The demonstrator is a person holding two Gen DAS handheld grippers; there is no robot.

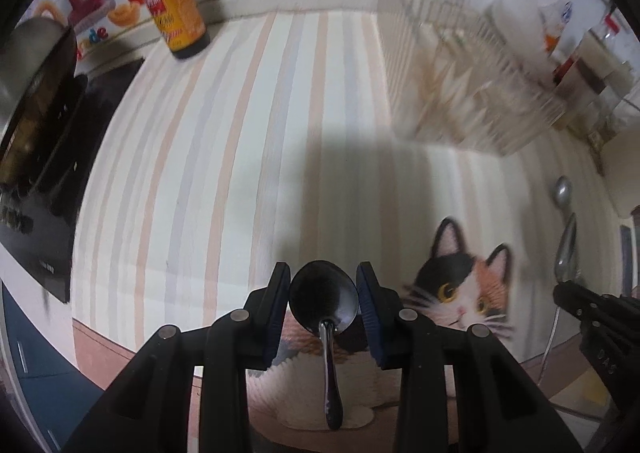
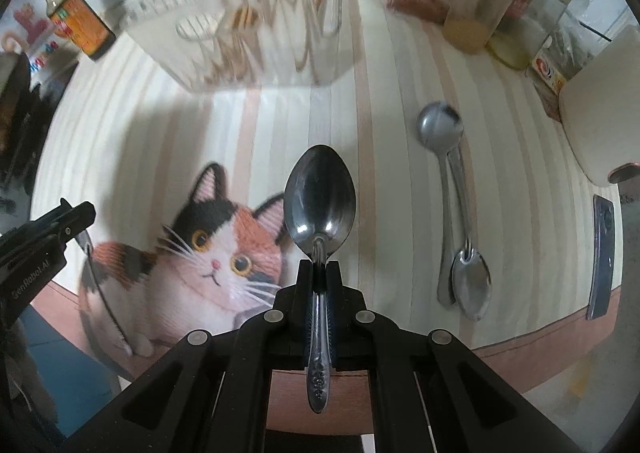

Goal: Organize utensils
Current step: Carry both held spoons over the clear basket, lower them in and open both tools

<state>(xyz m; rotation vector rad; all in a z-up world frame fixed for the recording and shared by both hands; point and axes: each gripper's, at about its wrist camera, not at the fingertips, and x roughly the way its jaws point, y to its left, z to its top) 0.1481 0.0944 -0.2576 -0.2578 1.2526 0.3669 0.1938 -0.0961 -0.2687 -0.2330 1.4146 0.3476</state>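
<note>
In the left wrist view my left gripper [image 1: 323, 277] is shut on the bowl of a dark steel spoon [image 1: 324, 305], whose handle hangs back toward the camera. In the right wrist view my right gripper [image 2: 320, 264] is shut on the neck of a second steel spoon [image 2: 320, 197], bowl pointing forward. Both are held above a striped mat [image 2: 152, 125] with a cat picture [image 2: 208, 245]. Two more spoons [image 2: 440, 125] [image 2: 472, 285] lie head to tail on the mat to the right. The left gripper [image 2: 82, 215] also shows at the left edge of the right wrist view.
A clear slotted utensil rack [image 2: 260, 33] stands at the back of the mat. A brown sauce bottle [image 1: 176, 9] stands at the back left, and jars [image 2: 480, 13] at the back right. A black stove [image 1: 44, 141] lies left. A white round object [image 2: 600, 113] and a dark flat bar [image 2: 602, 253] sit right.
</note>
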